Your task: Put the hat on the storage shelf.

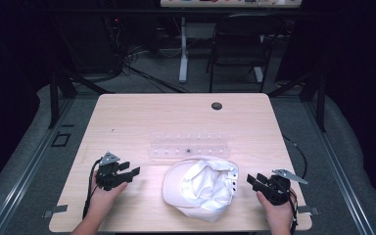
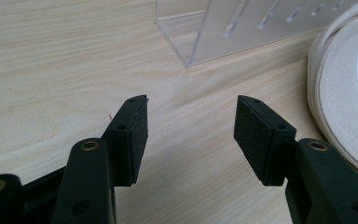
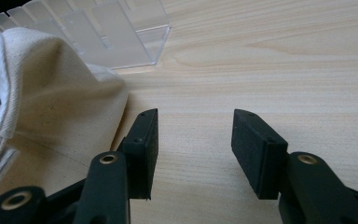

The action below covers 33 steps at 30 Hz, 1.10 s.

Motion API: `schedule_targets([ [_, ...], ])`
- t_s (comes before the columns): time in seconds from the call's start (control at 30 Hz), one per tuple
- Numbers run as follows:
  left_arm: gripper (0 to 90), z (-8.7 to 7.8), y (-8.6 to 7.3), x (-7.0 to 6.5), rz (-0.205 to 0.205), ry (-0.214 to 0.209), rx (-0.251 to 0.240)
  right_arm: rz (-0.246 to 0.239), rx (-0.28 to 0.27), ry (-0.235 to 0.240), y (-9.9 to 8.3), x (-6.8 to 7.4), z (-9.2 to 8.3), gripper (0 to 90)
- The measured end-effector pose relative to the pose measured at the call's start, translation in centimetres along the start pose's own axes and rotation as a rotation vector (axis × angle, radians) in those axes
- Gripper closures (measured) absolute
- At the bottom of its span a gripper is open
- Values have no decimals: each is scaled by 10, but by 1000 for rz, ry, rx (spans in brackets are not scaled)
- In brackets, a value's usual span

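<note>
White cap (image 1: 200, 188) lying upside down near the front middle of the tabletop (image 1: 127, 117), hollow facing up. Brim toward the left and front, back strap with its snap holes toward the right; long axis roughly left to right, slightly slanted. Clear plastic rack (image 1: 188, 147) just behind, lying crosswise. Left gripper (image 1: 129, 171) held low, left of the cap and apart from it, jaws spread with bare wood between. Right gripper (image 1: 253, 180) just right of the cap, jaws likewise spread, gripping nothing.
</note>
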<state>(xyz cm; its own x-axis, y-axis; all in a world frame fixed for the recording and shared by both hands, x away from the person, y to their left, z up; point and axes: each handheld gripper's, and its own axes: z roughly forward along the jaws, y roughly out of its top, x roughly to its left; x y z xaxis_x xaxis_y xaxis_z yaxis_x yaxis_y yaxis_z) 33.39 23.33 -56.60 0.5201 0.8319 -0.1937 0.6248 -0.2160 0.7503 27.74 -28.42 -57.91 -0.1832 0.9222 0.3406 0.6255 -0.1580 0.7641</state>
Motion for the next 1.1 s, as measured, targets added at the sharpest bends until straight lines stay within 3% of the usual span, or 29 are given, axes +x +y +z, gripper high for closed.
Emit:
schedule_targets([
  [0.13,453,1,0,-4,13,-4,-3,15,20,18,0,1,1,496],
  [0.43,453,3,0,-16,76,-7,3,-18,106,29,9,11,-4,495],
  [0.53,453,5,0,-19,101,-9,2,-33,176,34,12,13,-5,492],
  [0.6,453,5,0,-21,112,-11,9,-33,185,35,14,12,-6,492],
  [0.83,451,5,0,-23,124,-9,13,10,291,72,35,7,-13,491],
  [0.87,450,5,0,-24,120,-8,14,36,324,84,42,6,-15,489],
  [1.1,448,6,0,-25,128,-6,17,61,395,143,55,9,-17,476],
])
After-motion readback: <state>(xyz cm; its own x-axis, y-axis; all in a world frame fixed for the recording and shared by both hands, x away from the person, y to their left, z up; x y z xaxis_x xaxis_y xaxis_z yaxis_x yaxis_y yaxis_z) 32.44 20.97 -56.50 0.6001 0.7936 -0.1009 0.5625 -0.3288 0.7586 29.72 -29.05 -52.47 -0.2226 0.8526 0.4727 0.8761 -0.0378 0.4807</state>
